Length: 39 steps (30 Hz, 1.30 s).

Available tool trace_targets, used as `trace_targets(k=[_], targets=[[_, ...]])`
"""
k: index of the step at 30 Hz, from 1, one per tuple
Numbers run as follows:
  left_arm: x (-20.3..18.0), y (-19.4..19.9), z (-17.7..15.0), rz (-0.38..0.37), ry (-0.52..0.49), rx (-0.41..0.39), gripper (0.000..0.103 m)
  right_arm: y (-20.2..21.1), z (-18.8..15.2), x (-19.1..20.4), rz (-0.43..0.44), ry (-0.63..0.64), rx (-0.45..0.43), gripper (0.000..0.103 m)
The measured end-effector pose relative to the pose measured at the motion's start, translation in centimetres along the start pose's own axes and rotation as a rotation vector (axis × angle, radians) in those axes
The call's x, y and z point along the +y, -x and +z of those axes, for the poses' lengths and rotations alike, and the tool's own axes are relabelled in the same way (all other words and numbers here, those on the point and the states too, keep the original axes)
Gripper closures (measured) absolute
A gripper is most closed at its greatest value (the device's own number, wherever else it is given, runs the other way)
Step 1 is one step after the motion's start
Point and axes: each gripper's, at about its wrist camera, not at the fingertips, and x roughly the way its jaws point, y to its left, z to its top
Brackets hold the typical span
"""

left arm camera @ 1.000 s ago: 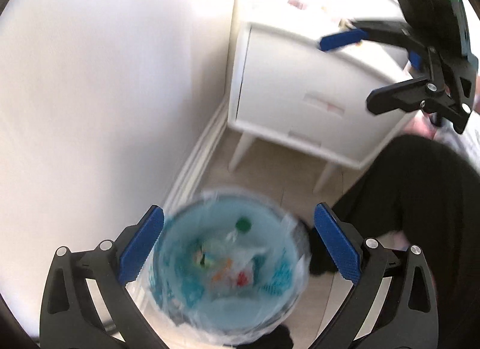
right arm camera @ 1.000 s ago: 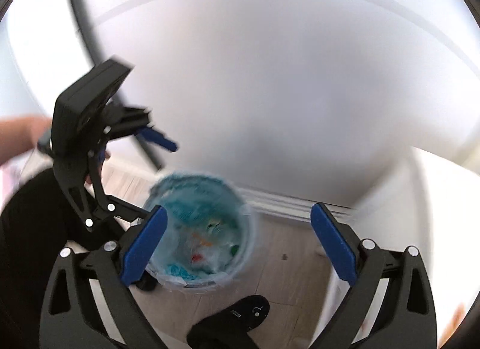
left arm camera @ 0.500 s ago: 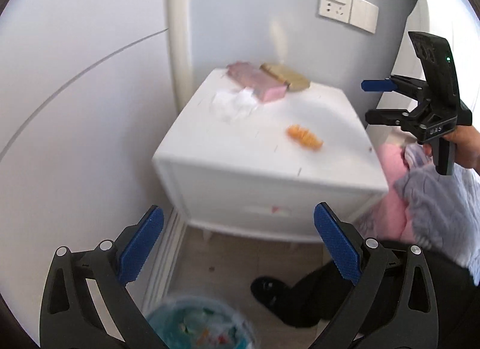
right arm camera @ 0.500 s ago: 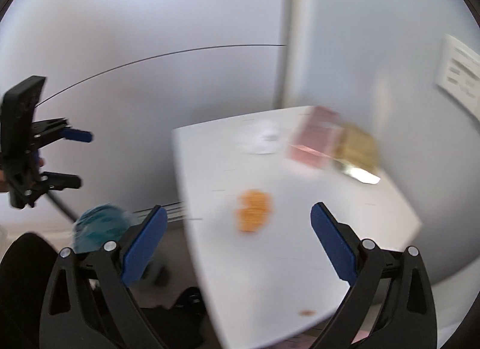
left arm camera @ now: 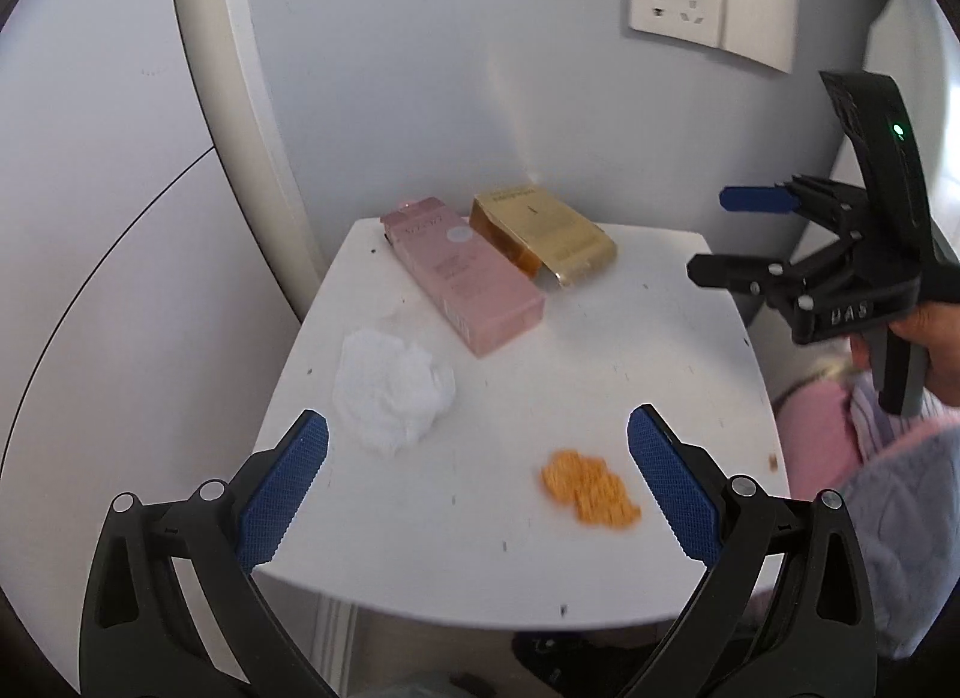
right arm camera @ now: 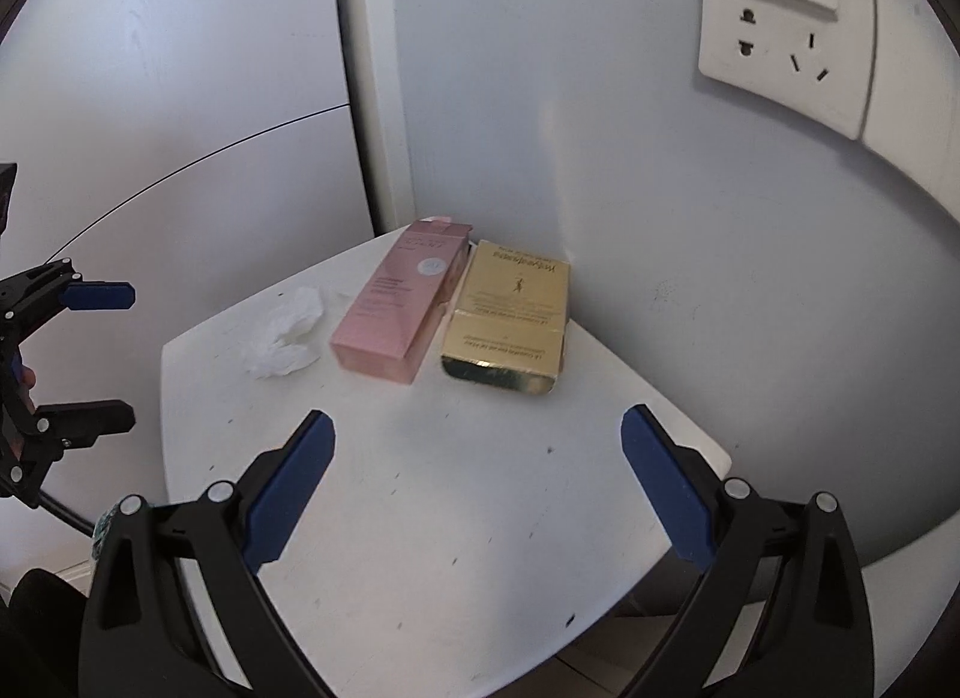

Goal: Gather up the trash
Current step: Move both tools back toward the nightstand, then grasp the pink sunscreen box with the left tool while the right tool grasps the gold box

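White laminate forms the top of the bedside table, on which the trash is spread. A crumpled white tissue is seen near the left edge, and a small orange scrap lies toward the front, apart from the tissue. At the back, by the wall, a pink carton and a gold carton are laid flat side by side, touching at their far ends. The near end flap of the gold carton is seen hanging open; what is inside either carton cannot be told. In the right wrist view the pink carton is placed just right of the tissue.

The left gripper is held released above the front of the table, its jaws spread wide, with the tissue and the orange scrap between and ahead of them; nothing is grasped. The right gripper is likewise released and empty, pointed at the two cartons. It is also seen from the left wrist, held by a hand over the right side of the table. A wall socket is mounted above. Only a sliver of the bin's rim is glimpsed below the table's left edge, its contents hidden.
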Motion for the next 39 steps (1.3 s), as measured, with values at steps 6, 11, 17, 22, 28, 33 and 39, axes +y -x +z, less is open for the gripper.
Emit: trace_targets(k=[6, 11, 17, 22, 28, 33, 39], targets=[[0.9, -4.1, 3.9, 0.009, 0.038, 0.022, 0.006, -4.0, 1.4, -2.1, 0.022, -0.086, 0.025, 0.009], [1.0, -7.2, 6.1, 0.025, 0.000, 0.060, 0.006, -6.7, 2.0, -2.4, 0.008, -0.076, 0.050, 0.009], [2.1, -10.7, 8.2, 0.021, 0.014, 0.102, 0.006, -9.1, 2.6, -2.9, 0.028, -0.100, 0.064, 0.009], [2.8, -13.4, 9.3, 0.024, 0.038, 0.136, 0.006, -10.8, 2.7, -2.6, 0.038, -0.091, 0.078, 0.009], [2.5, -16.1, 10.2, 0.036, 0.017, 0.182, 0.006, -12.2, 3.0, -2.0, -0.012, -0.065, 0.092, 0.009], [2.4, -17.3, 10.4, 0.058, 0.026, 0.194, 0.006, -13.6, 3.4, -2.0, -0.030, -0.088, 0.106, 0.009], [2.2, -18.2, 10.2, 0.052, 0.028, 0.205, 0.006, -14.6, 3.5, -1.6, -0.054, -0.079, 0.107, 0.010]])
